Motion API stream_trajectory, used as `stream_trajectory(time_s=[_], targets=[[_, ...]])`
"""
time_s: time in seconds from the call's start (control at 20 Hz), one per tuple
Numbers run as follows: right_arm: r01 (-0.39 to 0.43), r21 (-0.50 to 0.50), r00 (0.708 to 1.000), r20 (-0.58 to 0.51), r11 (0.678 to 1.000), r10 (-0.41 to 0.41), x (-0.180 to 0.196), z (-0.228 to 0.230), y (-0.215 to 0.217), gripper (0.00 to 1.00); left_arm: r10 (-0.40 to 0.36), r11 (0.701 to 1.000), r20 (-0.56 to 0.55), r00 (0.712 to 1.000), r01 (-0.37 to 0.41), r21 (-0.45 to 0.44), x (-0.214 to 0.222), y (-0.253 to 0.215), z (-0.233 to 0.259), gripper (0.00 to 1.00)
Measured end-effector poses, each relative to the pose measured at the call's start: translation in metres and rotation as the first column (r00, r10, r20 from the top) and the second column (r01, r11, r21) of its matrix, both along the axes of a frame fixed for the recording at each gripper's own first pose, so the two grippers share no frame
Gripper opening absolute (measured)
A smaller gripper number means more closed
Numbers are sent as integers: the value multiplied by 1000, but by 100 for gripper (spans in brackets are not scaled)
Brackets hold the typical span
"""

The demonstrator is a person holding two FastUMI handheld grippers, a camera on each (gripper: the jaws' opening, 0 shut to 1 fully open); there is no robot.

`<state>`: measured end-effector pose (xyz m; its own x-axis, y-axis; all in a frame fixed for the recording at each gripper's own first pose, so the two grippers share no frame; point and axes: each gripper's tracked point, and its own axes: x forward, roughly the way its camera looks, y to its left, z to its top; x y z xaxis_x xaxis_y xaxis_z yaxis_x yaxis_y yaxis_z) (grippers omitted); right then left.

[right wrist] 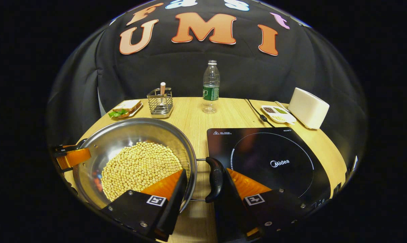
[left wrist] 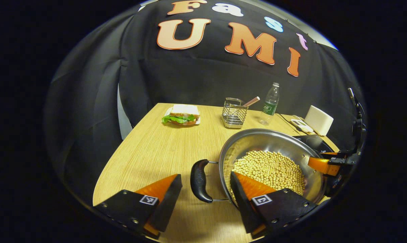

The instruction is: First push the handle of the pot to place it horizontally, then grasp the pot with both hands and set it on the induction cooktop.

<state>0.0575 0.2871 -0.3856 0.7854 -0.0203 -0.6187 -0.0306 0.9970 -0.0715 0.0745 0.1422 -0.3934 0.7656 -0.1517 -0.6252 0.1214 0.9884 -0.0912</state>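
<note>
Wooden and pale, the surface (right wrist: 196, 121) carries everything, with the black induction cooktop (right wrist: 267, 162) flat on its right part in the right gripper view. Just left of the cooktop sits the steel pot (right wrist: 122, 135), wide and shallow, holding a heap of soybeans (right wrist: 139, 168); it rests on the wood, not on the glass. Each side handle lies level.

Left tongs (left wrist: 206, 184) stand wide open around the pot's black handle (left wrist: 200, 180): one finger is outside the handle over the bare wood, the other reaches over the rim above the beans, and neither clearly presses on anything. Right tongs (right wrist: 205, 179) are likewise spread, straddling the opposite handle (right wrist: 215, 179), one finger over the pot's rim, the other over the cooktop's edge; whether a finger touches the handle I cannot tell.

Farther back stand a white box (right wrist: 308, 108), a clear water bottle (right wrist: 210, 87), a wire holder (right wrist: 160, 101) with a stick in it, a sandwich (right wrist: 126, 107) on a plate, and a small tray of seasonings (right wrist: 277, 114).
</note>
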Motion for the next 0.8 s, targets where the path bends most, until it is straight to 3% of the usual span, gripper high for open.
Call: stream_trajectory(time_s=[0.05, 0.1, 0.2, 0.4, 0.8], targets=[[1, 3, 1000, -6, 1000, -1, 1, -1, 0, 68, 13, 1000, 5, 1000, -13, -2, 3, 0, 2, 81], [3, 3, 1000, -9, 1000, -3, -2, 1, -1, 66, 10, 1000, -2, 1000, -10, 1, 4, 0, -2, 60], [8, 1, 1000, 1, 1000, -8, 1, 1, 0, 62, 35, 999, -20, 999, -35, -17, 0, 0, -6, 53], [15, 63, 1000, -28, 998, -13, -4, 7, 2, 52, 78, 996, -23, 997, -77, 40, -15, 4, 10, 51], [-12, 98, 999, 33, 995, 9, -13, 50, -13, 52, 102, 994, 38, 994, -104, 35, -27, -11, 49, 50]])
